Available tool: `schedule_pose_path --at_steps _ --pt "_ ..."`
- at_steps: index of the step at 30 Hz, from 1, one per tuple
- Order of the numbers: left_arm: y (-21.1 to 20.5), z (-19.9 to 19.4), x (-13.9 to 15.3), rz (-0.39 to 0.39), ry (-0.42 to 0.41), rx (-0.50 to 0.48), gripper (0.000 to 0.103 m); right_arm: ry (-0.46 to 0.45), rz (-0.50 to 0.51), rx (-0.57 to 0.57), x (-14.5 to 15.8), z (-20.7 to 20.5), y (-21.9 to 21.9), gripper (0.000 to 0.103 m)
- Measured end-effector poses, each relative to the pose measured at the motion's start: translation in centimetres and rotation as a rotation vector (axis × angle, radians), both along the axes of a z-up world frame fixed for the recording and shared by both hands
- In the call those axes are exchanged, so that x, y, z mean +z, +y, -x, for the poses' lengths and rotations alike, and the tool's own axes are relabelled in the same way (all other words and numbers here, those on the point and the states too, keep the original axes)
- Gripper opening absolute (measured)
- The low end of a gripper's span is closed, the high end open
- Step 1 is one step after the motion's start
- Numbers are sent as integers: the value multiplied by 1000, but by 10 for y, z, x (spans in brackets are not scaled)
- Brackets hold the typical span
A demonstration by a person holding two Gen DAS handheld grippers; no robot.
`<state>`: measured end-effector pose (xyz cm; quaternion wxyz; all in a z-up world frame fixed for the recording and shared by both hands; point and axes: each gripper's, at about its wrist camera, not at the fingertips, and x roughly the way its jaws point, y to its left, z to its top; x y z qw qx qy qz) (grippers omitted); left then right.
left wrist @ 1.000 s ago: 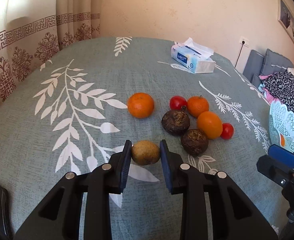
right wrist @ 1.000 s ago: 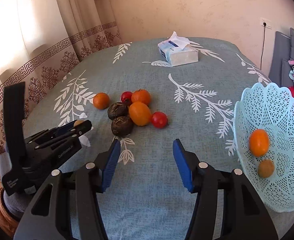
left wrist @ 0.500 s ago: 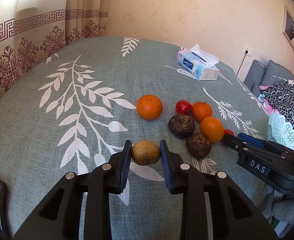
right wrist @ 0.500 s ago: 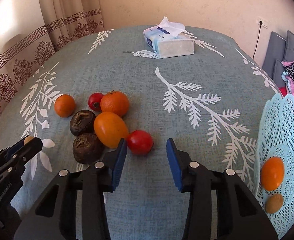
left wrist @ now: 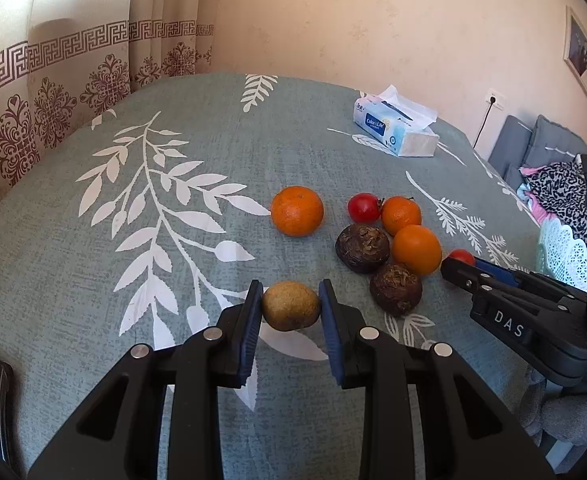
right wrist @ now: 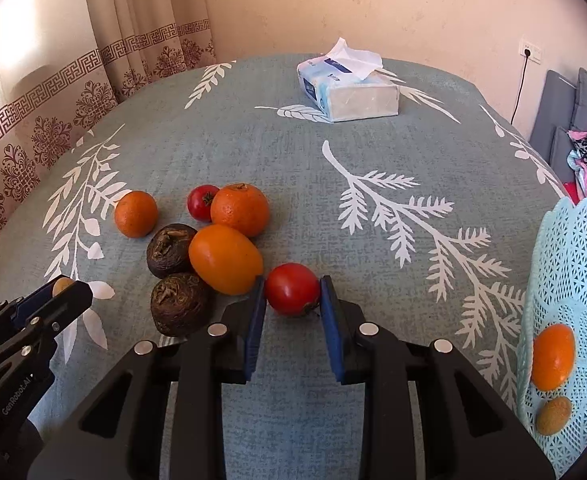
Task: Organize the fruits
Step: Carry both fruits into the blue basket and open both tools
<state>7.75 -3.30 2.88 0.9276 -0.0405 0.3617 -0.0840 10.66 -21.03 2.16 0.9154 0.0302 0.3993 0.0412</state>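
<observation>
Right hand-held gripper (right wrist: 292, 294) has dropped in on the near tomato (right wrist: 292, 289), pads touching both sides, prob pinched | left hand-held gripper (left wrist: 290, 306) holds brown fruit (left wrist: 291, 305) just off the counter (left wrist: 173, 248) | basket (right wrist: 565, 280) at right w/ 2 fruits, so both go there imo

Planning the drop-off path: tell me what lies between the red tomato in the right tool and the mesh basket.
Nothing: in the right wrist view, only bare leaf-print tablecloth lies between the red tomato and the light-blue basket.
</observation>
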Motion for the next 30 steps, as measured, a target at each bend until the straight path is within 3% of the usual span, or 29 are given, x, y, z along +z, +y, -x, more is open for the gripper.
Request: schedule_pose_path --at_steps 17,30 --pt "-5 9 5 -33 -50 -1 29 -136 -52 -40 52 61 -20 28" --pt "-17 22 11 -77 -95 -25 29 -179 -55 -220 63 104 -89 28"
